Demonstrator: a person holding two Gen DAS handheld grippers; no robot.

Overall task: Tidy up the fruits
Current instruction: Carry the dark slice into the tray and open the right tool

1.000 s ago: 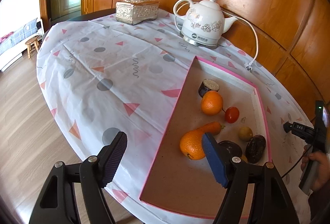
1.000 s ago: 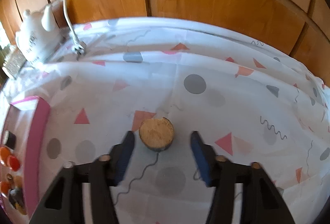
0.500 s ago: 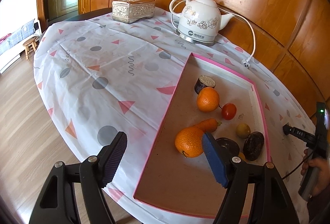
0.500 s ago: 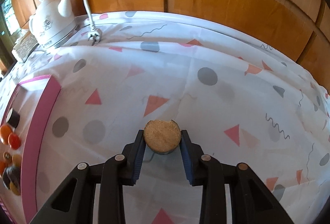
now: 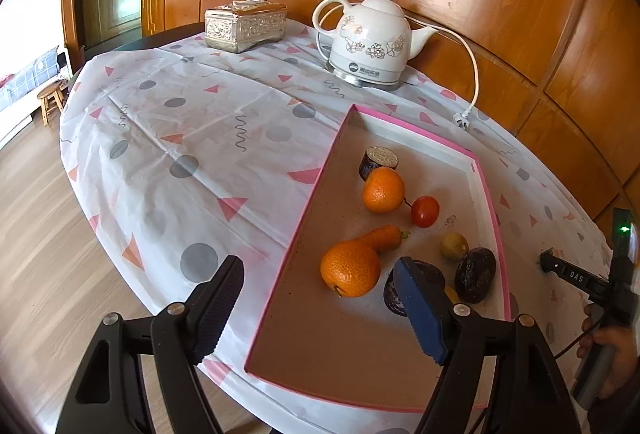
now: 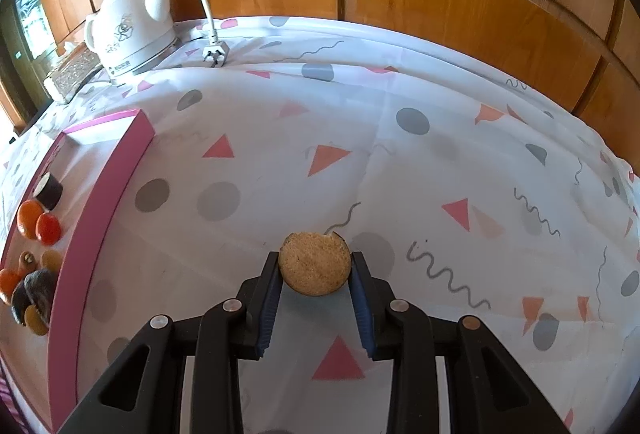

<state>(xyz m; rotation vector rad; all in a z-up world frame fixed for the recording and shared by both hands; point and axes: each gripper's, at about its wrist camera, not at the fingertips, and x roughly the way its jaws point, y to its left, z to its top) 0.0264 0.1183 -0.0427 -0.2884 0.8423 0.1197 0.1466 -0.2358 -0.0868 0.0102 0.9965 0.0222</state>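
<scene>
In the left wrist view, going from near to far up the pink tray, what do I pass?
Big orange → carrot → red tomato → second orange → dark cut piece with a pale cut face → far rim of the pink tray.

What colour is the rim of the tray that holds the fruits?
Pink. The tray rim shows best in the left wrist view, around a plain brownish floor.

I see a white cloth [image 6: 400, 162] with grey dots, pink triangles and squiggles over the worktop, a pink-rimmed tray [image 5: 310, 194], two oranges [image 5: 350, 268], a red tomato [image 5: 425, 211], a white flowered kettle [image 5: 370, 42], black hand-held gripper [image 6: 314, 300] with blue pads.
</scene>
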